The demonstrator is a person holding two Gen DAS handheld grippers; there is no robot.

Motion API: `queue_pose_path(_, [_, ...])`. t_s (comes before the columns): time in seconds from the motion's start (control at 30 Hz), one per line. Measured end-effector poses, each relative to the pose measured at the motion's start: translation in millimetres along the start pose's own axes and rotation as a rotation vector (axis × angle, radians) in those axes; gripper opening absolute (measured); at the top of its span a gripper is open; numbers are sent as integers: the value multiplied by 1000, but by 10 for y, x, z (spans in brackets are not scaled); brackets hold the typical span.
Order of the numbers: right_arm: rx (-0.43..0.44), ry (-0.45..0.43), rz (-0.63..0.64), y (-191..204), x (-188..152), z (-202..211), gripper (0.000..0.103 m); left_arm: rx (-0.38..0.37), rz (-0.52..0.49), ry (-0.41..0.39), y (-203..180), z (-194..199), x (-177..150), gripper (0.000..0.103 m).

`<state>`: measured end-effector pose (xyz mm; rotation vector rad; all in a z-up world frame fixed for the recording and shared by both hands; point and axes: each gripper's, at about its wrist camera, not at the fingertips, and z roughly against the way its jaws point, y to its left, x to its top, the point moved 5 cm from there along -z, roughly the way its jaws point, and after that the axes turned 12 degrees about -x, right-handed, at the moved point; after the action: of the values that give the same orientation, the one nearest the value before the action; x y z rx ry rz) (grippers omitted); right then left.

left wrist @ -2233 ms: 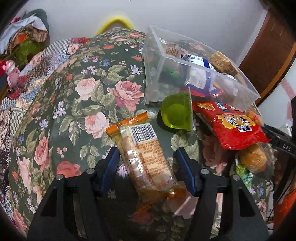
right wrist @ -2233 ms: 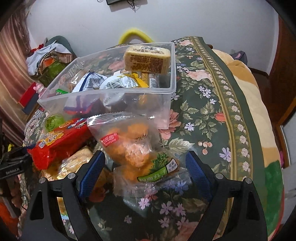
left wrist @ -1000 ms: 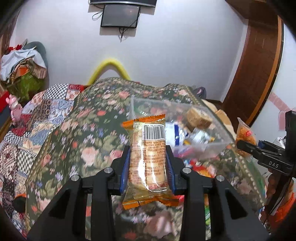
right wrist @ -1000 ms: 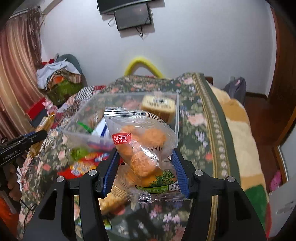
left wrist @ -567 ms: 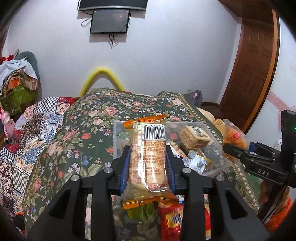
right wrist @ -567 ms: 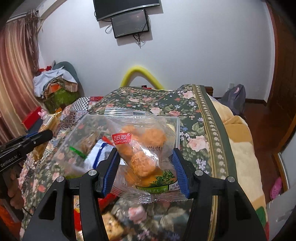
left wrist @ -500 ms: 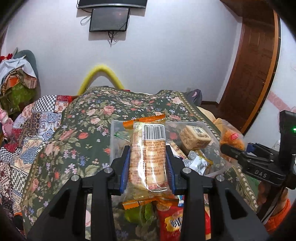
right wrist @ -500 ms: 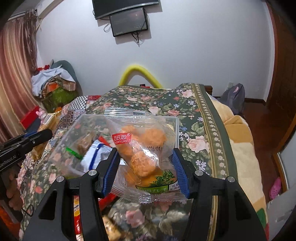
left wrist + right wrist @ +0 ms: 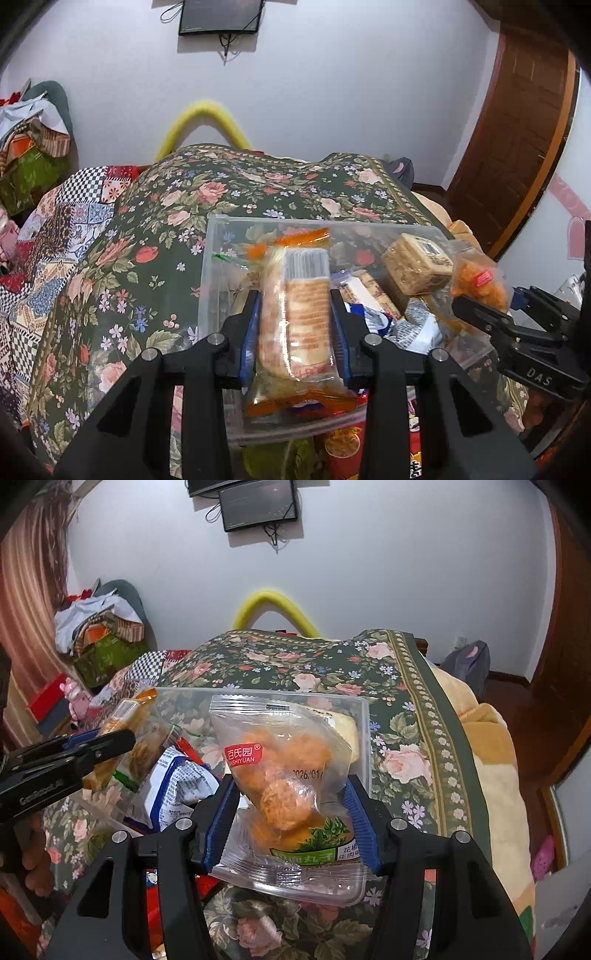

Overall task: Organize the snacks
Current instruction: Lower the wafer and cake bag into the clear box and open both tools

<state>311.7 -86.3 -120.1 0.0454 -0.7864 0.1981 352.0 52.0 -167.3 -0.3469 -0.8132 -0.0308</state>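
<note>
My left gripper (image 9: 293, 314) is shut on an orange-ended cracker packet (image 9: 293, 321), held upright over the near left part of a clear plastic box (image 9: 210, 258). My right gripper (image 9: 290, 801) is shut on a clear bag of orange fried balls (image 9: 284, 771), held above the near right side of the same box (image 9: 364, 738). In the right wrist view the left gripper (image 9: 110, 742) comes in from the left with the cracker packet (image 9: 122, 716). In the left wrist view the right gripper (image 9: 480, 314) and its bag (image 9: 478, 280) show at the right.
The box holds a brown cake block (image 9: 417, 264) and a blue-white packet (image 9: 177, 786). A red snack packet (image 9: 343, 446) and a green jelly cup (image 9: 273, 458) lie in front of it on the floral bedspread (image 9: 147, 258). Piled clothes (image 9: 29, 147) sit at the left, a wooden door (image 9: 517, 147) at the right.
Both grippers have carried their packets forward and a little down, from in front of the box to over it. The grips have not changed.
</note>
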Motion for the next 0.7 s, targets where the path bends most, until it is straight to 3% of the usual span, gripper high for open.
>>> queue_pose_path(0.2, [5, 14, -8, 10, 26, -36, 55, 8, 6, -1, 18, 81, -18, 40])
queue_pose_path(0.57, [23, -34, 2, 4, 38, 303, 77, 7, -36, -34, -80, 568, -90, 45])
queue_pose_path(0.7, [60, -39, 7, 21, -17, 452, 82, 19, -52, -24, -88, 728, -215, 52])
